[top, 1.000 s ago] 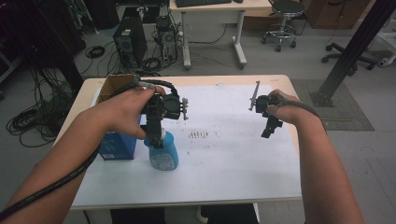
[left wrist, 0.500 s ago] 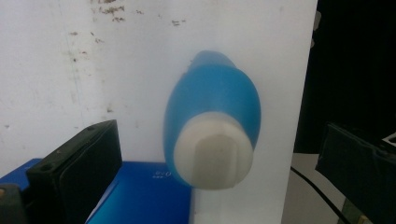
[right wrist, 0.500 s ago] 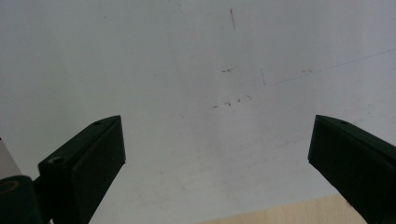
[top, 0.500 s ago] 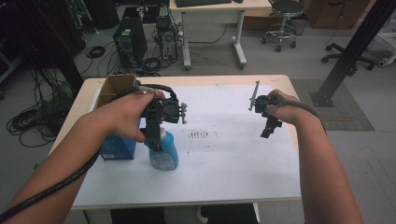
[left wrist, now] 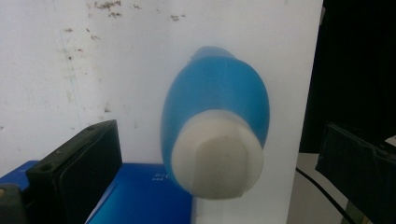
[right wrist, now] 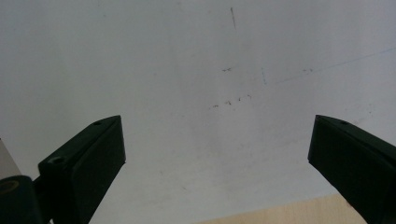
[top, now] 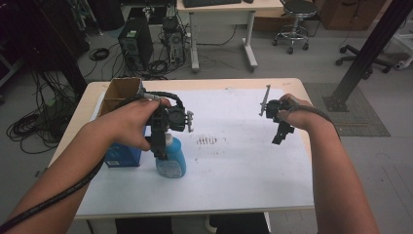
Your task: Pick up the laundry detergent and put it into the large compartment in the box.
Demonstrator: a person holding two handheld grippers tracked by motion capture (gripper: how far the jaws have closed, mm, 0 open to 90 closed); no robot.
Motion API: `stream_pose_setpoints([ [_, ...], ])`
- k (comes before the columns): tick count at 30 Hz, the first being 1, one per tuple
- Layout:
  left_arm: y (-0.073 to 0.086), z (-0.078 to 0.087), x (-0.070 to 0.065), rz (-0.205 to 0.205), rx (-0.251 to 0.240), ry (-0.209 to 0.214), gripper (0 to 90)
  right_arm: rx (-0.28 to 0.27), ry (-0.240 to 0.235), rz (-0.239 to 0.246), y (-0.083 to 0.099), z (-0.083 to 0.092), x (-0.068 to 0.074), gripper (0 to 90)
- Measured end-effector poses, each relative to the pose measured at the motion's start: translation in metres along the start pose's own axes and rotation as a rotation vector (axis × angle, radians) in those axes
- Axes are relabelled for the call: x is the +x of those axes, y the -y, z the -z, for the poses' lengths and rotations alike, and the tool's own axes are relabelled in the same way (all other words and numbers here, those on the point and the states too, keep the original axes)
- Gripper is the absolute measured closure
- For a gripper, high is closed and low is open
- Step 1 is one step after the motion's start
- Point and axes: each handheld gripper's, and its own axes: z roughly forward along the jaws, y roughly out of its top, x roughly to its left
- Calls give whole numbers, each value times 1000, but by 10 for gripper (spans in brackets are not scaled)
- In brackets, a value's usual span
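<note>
Blue bottle (top: pixel 171 161) with a white cap stood upright on the white sheet (top: pixel 234 170) that covered the table, toward the near left part, just to the right of a blue box (top: pixel 122 155) whose side it seemed to touch or nearly touch. In the high view its cap was hidden under the left gripper (top: pixel 159 152), which hung directly above it, pointing down. The left gripper view looked straight down on the bottle (left wrist: pixel 215 135): the pale cap sat between the two black jaws, which stood wide apart on either side with a clear gap to each, gripping nothing. That same view showed the blue box (left wrist: pixel 140 196) at the bottom edge, beside the left-hand jaw, and brownish specks on the sheet above.

Behind the box, at the far left corner of the table, the high view showed an open cardboard carton (top: pixel 119 92). A patch of small dark marks (top: pixel 207 141) lay on the sheet to the right of the bottle.

Well apart, over the right side of the table, the right gripper (top: pixel 278 139) was held in the air with its jaws tilted down. The right gripper view showed its jaws (right wrist: pixel 215 154) spread wide with bare white sheet between them, faint pen scratches on it, and a strip of the wooden table edge (right wrist: pixel 289 212) at the bottom
</note>
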Motion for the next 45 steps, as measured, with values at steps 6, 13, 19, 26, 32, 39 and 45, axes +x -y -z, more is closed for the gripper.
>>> stream_pose_setpoints([
  [6, 0, -6, 0, -12, 2, 7, 2, 0, -3, -1, 0, -1, 0, 39],
  [13, -1, -12, 0, -21, 15, 11, 2, -8, -4, -1, 0, -2, 0, 39],
  [19, 0, -17, 0, -19, 14, 13, 2, -6, -5, -3, 2, -4, 0, 39],
  [26, 1, -24, 0, -20, 17, 10, 2, -17, -8, -8, 2, -4, 0, 39],
  [32, 1, -28, 1, -23, 19, 4, 2, -14, -10, -7, 1, -6, 0, 39],
  [39, 2, -32, 1, -26, 16, -1, 2, -8, -15, -10, 2, -9, 0, 39],
  [45, 1, -34, 1, -27, 22, -7, 2, -5, -16, -12, 3, -10, -1, 39],
])
